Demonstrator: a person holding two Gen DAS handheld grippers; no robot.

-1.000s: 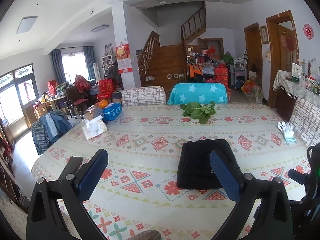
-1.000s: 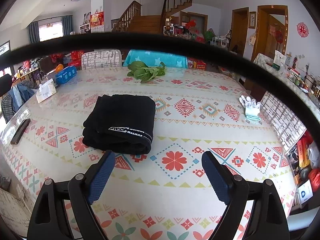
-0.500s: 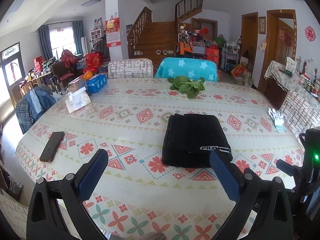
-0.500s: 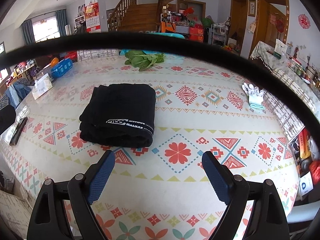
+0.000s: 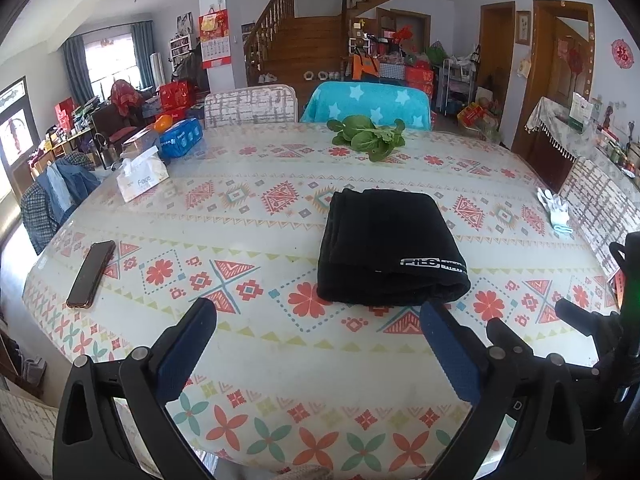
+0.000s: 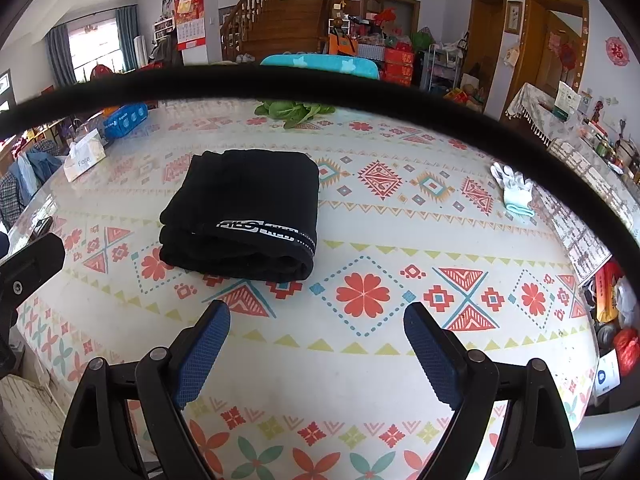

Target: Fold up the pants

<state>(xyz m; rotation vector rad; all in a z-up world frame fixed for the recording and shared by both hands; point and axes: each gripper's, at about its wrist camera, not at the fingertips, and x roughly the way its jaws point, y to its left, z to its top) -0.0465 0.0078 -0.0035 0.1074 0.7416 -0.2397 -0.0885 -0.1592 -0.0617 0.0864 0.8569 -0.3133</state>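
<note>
Left wrist view. The left tool (image 5: 318,338) is hanging above the near part of the counter (image 5: 280,364), its blue pads spread wide and gripping nothing. The pants (image 5: 390,246) are lying ahead of it and slightly right, already folded into a thick black bundle with the lettered waistband facing the near edge; the fold appears complete, so the tool is likely standing clear rather than reaching. A phone (image 5: 91,274) is resting near the left rim, a tissue box (image 5: 142,180) farther back, leafy greens (image 5: 368,136) beyond the bundle, and white gloves (image 5: 554,210) by the right rim. Bare cloth is surrounding the bundle on every side.

Right wrist view. The right tool (image 6: 316,334) is also gaping wide and empty, hovering short of the pants (image 6: 248,212), which are sitting ahead and to its left. A dark cable (image 6: 320,80) is arching across the upper picture. The open stretch to the right, up to the gloves (image 6: 514,192), is giving the freest room for moving.
</note>
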